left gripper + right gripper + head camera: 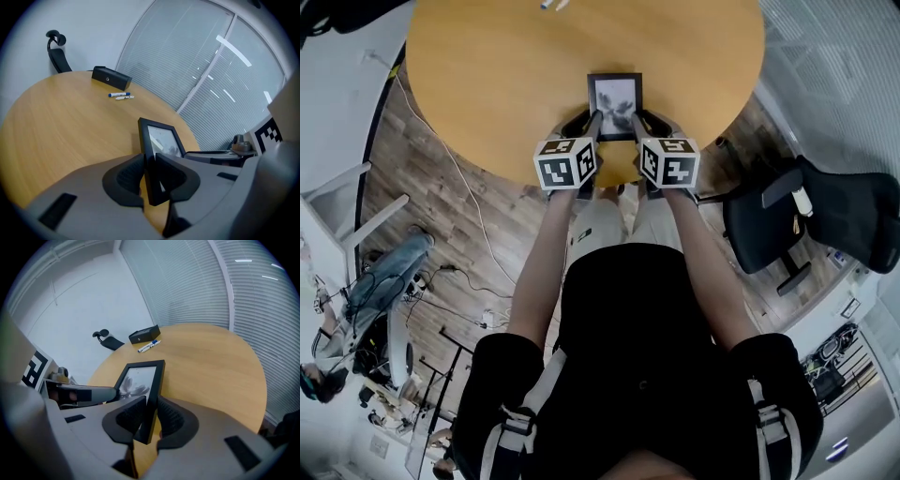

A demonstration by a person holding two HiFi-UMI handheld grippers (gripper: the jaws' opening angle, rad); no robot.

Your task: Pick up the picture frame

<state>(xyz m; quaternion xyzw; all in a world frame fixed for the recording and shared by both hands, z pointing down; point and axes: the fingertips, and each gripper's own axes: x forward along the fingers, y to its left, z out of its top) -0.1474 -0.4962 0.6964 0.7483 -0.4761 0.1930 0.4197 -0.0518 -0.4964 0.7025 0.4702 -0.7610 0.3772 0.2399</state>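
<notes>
A small black picture frame [615, 103] with a grey floral print hangs just above the round wooden table [487, 84], near its front edge. My left gripper [592, 127] is shut on the frame's left side, and in the left gripper view [149, 180] both pads press the black edge [146, 140]. My right gripper [636, 127] is shut on the frame's right side; the right gripper view [149, 420] shows its pads clamping that edge [157, 380]. The frame's glass faces up, tilted toward me.
A black box [110, 78] and two markers [121, 95] lie at the table's far side. A black office chair [811, 220] stands to the right of the table, and cables and stands [384, 319] clutter the floor at left. Window blinds [197, 61] lie beyond.
</notes>
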